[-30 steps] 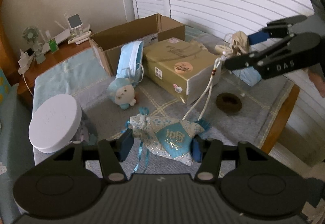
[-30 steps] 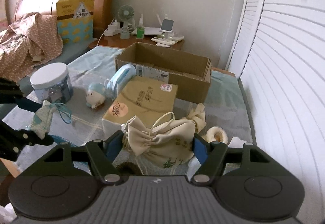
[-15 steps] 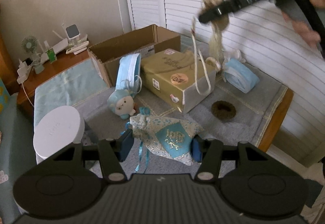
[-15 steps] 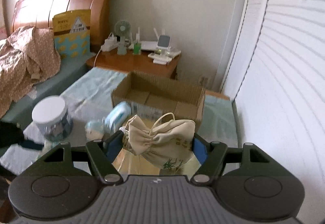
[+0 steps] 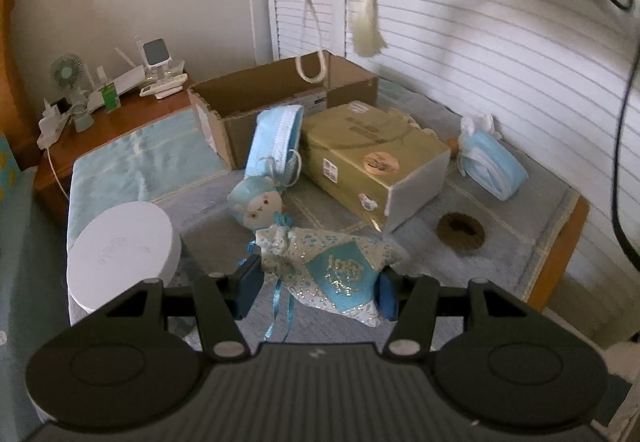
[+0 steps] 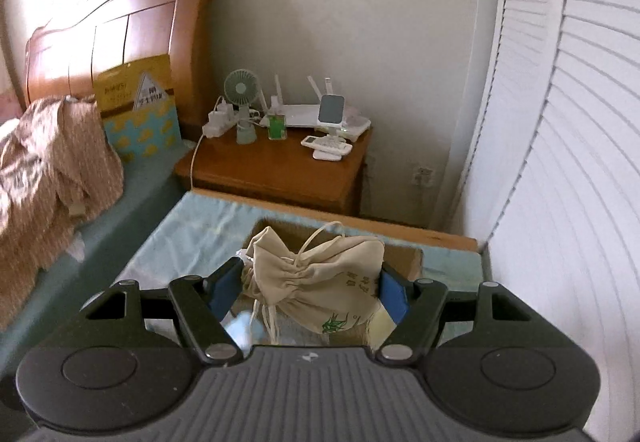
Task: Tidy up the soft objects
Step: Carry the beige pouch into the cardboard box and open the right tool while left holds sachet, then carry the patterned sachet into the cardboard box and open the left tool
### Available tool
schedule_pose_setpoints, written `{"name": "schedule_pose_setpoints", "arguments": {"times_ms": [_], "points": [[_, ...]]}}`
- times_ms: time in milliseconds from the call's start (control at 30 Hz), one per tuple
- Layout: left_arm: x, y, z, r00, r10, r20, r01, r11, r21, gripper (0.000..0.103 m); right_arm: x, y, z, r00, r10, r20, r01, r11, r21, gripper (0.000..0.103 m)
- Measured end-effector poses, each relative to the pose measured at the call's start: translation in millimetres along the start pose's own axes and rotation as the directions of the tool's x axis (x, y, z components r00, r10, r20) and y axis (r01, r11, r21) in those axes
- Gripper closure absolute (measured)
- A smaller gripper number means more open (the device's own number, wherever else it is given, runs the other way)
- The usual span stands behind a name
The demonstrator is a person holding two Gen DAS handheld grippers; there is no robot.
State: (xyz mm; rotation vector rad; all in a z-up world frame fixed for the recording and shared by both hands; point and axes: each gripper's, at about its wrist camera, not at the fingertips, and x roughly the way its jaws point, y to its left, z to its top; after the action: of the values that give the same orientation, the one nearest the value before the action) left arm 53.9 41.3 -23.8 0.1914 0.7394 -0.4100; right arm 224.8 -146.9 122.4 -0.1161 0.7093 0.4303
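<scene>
Right gripper (image 6: 310, 288) clamped on beige drawstring pouch (image 6: 320, 278), raised over cardboard box (image 5: 280, 89), probably for dropping in. Left gripper (image 5: 318, 286) pinching blue patterned pouch (image 5: 332, 266), waiting.

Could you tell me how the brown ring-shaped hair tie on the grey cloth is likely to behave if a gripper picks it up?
The brown hair tie looks fuzzy and small, so probably light and floppy. It lies flat on the grey cloth, so rolling seems unlikely, though a pinch may squash it.
</scene>
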Motion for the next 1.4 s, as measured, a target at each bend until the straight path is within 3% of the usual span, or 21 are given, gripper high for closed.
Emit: {"name": "schedule_pose_setpoints", "arguments": {"times_ms": [300,467,567,633,667,833,1000,1200,1400], "points": [[10.7,14.8,0.7,0.999,0.027,-0.019,-0.027,0.999,-0.045,0.046,66.8,-8.4,41.7,0.997,0.002,-0.077,0.001,0.999,0.036,0.028],[16.3,19.9,1.1,0.999,0.033,-0.028,-0.034,0.998,-0.057,0.046,110.5,-12.5,37.4,0.980,-0.057,-0.191,0.060,0.998,0.013,0.028],[20.4,21.0,2.3,0.999,0.027,-0.033,-0.029,0.998,-0.061,0.046,136.4,-15.1,30.2,0.959,-0.098,-0.267,0.100,0.995,-0.007,0.027],[23.0,20.9,3.5,0.999,0.025,-0.037,-0.027,0.998,-0.059,0.046,149.5,-17.5,25.0,0.955,-0.095,-0.282,0.097,0.995,-0.009,0.024],[23.9,20.5,4.0,0.999,0.027,-0.040,-0.029,0.998,-0.057,0.046,155.0,-18.5,22.3,0.954,-0.098,-0.282,0.100,0.995,-0.010,0.017],[25.2,17.4,6.9,0.999,0.028,-0.041,-0.030,0.998,-0.048,0.046,161.2,-25.5,13.1,0.959,-0.091,-0.267,0.097,0.995,0.011,0.012],[25.0,14.6,11.0,0.999,0.028,-0.044,-0.030,0.999,-0.035,0.046,137.2,-29.4,2.7,0.977,-0.085,-0.196,0.097,0.994,0.052,0.000],[18.4,10.7,19.5,0.999,0.038,-0.032,-0.038,0.999,-0.020,0.046,97.2,-22.9,-24.9,0.989,-0.117,-0.094,0.123,0.991,0.055,0.000],[8.7,8.8,39.1,0.999,0.052,-0.007,-0.052,0.999,0.008,0.046,53.7,-8.6,-70.5,0.986,-0.164,0.009,0.163,0.986,0.035,0.000]]}}
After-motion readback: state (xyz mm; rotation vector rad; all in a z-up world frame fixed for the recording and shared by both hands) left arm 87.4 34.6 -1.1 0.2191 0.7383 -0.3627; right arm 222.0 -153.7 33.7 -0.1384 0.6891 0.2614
